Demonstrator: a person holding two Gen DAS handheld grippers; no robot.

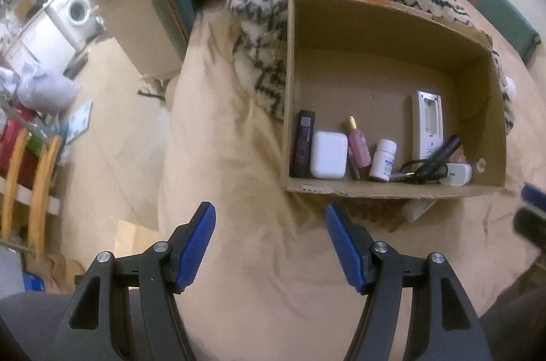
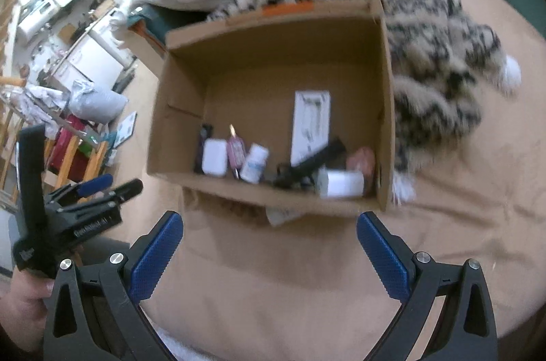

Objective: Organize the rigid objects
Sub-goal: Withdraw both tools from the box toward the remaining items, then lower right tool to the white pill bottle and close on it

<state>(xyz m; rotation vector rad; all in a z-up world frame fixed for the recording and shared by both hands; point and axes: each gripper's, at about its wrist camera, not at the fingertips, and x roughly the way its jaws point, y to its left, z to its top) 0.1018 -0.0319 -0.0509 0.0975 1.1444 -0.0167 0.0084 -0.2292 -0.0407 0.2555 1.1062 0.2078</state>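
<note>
Both the left gripper and right gripper hover with jaws wide and empty over the tan bedsheet; the small rigid items sit along the near wall of the open brown cardboard box.

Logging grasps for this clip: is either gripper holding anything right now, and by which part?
Nothing is held. The left gripper and right gripper are both open and empty over the bedsheet, short of the cardboard box.
</note>
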